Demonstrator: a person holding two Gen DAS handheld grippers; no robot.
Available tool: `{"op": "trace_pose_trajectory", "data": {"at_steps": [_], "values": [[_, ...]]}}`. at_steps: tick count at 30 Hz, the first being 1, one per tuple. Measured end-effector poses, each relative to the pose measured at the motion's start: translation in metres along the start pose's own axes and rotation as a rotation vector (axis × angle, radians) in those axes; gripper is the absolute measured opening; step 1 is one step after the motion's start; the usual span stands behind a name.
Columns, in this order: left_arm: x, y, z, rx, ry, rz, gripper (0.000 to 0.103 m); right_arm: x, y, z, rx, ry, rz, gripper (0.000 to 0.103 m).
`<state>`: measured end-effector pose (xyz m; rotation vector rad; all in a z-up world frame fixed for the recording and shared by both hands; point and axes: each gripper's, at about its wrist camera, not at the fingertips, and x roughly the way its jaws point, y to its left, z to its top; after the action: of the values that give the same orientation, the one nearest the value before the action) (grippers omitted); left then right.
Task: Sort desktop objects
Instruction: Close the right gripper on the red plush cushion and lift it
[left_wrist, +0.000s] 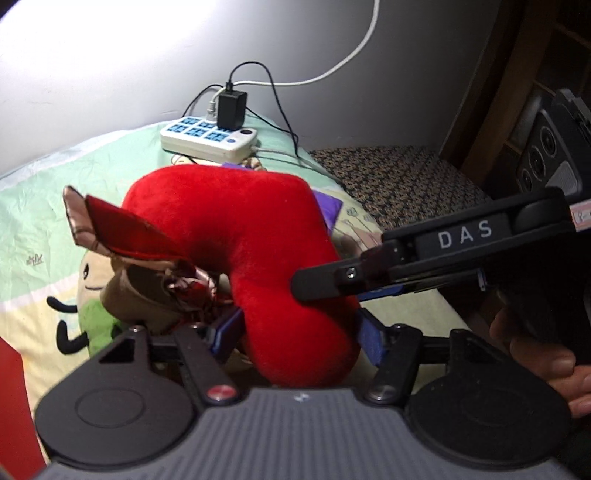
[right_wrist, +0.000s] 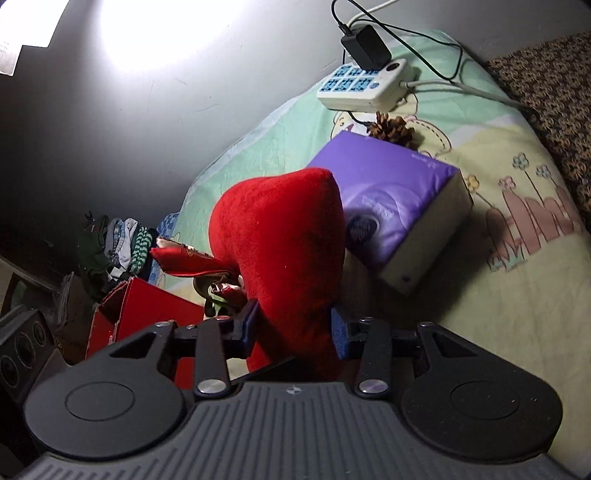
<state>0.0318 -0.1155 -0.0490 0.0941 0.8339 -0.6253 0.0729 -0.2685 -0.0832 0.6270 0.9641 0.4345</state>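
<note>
A red plush heart (left_wrist: 255, 236) with a shiny red-and-brown ribbon (left_wrist: 122, 236) fills the middle of both views. My left gripper (left_wrist: 295, 334) is shut on the lower tip of the red plush heart, blue pads pressed on both sides. My right gripper (right_wrist: 293, 328) is also shut on the plush heart (right_wrist: 284, 236); its black finger (left_wrist: 325, 284) reaches in from the right in the left wrist view. A purple tissue box (right_wrist: 399, 199) lies behind the heart, with a pine cone (right_wrist: 391, 127) beyond it.
A white power strip (left_wrist: 208, 138) with a black charger and cables sits at the back by the wall. A red cardboard box (right_wrist: 147, 314) stands at the left edge. Folded clothes (right_wrist: 114, 243) lie far left. A patterned cushion (left_wrist: 395, 181) lies to the right.
</note>
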Motion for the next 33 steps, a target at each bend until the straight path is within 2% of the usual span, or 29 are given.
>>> {"op": "trace_pose_trajectory", "data": {"at_steps": [4,8,12,16,17,20,21,22,24,25,26,30,33], "values": [[-0.005,-0.015,-0.036,0.084,0.075,-0.008,0.065,-0.002,-0.006,-0.038,0.043,0.071,-0.021,0.042],[0.001,-0.015,-0.056,0.104,0.126,-0.019,0.066,0.008,-0.011,-0.064,0.082,0.132,-0.056,0.042],[0.01,-0.007,-0.057,0.079,0.115,-0.026,0.083,0.01,-0.014,-0.066,0.116,0.118,-0.06,0.044],[0.015,-0.009,-0.058,0.078,0.121,-0.05,0.084,0.01,-0.01,-0.058,0.078,0.062,-0.135,0.06],[0.019,-0.011,-0.056,0.085,0.116,-0.05,0.084,0.012,-0.012,-0.055,0.078,0.044,-0.142,0.068],[0.037,-0.016,-0.05,0.092,0.117,-0.033,0.082,0.019,-0.02,-0.044,0.099,0.013,-0.15,0.078],[0.041,-0.016,-0.049,0.088,0.126,-0.021,0.075,0.023,-0.025,-0.041,0.124,0.022,-0.14,0.078],[0.045,-0.016,-0.049,0.085,0.133,-0.011,0.073,0.026,-0.031,-0.04,0.159,0.031,-0.117,0.077],[0.044,-0.017,-0.048,0.078,0.128,-0.005,0.07,0.03,-0.036,-0.038,0.212,0.045,-0.074,0.063],[0.042,-0.017,-0.047,0.075,0.124,-0.006,0.069,0.031,-0.037,-0.038,0.228,0.049,-0.055,0.061],[0.037,-0.018,-0.046,0.07,0.122,-0.015,0.069,0.029,-0.034,-0.038,0.212,0.044,-0.057,0.057],[0.011,-0.026,-0.039,0.059,0.068,-0.058,0.068,0.005,-0.021,-0.045,0.17,0.014,-0.04,0.053],[-0.016,-0.044,-0.034,0.123,-0.01,-0.053,0.068,-0.023,-0.003,-0.049,0.104,-0.067,-0.032,0.053]]}}
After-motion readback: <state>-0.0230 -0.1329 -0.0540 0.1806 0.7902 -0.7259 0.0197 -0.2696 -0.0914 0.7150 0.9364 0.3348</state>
